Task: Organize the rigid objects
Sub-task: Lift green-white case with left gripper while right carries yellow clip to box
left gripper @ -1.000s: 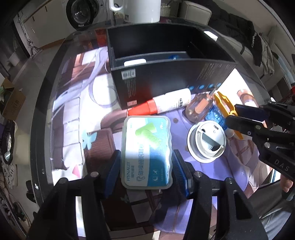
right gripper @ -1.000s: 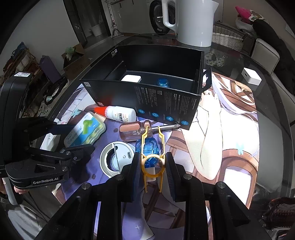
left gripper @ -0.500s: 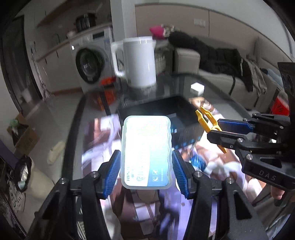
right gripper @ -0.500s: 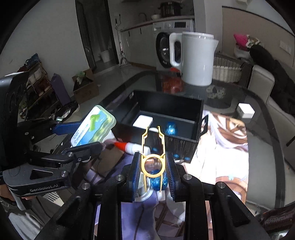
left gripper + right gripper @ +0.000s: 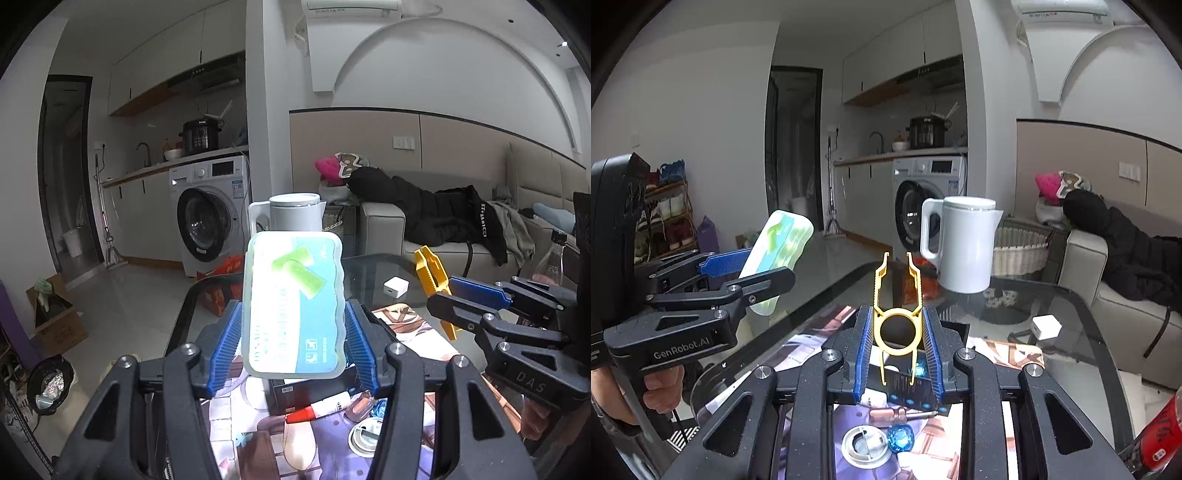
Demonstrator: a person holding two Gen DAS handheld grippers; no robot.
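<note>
My left gripper (image 5: 293, 334) is shut on a pale green and blue plastic case (image 5: 293, 306), held high above the table; it also shows in the right wrist view (image 5: 779, 254). My right gripper (image 5: 897, 341) is shut on a yellow plastic clip tool (image 5: 897, 317), also raised; the tool shows in the left wrist view (image 5: 434, 284). Below lie the black box (image 5: 310, 391), a red-capped white tube (image 5: 319, 408), a screwdriver (image 5: 901, 414), a blue gem-like piece (image 5: 900, 437) and a round white lid (image 5: 866, 446).
A white kettle (image 5: 964, 243) stands at the far end of the glass table (image 5: 1052, 295), with a small white cube (image 5: 1046, 326) to its right. A red-labelled bottle (image 5: 1156, 439) is at the near right edge. A sofa and a washing machine stand beyond.
Both grippers have risen and tilted up from the table, carrying the case and the yellow tool. The views now look across the room instead of down at the box.
</note>
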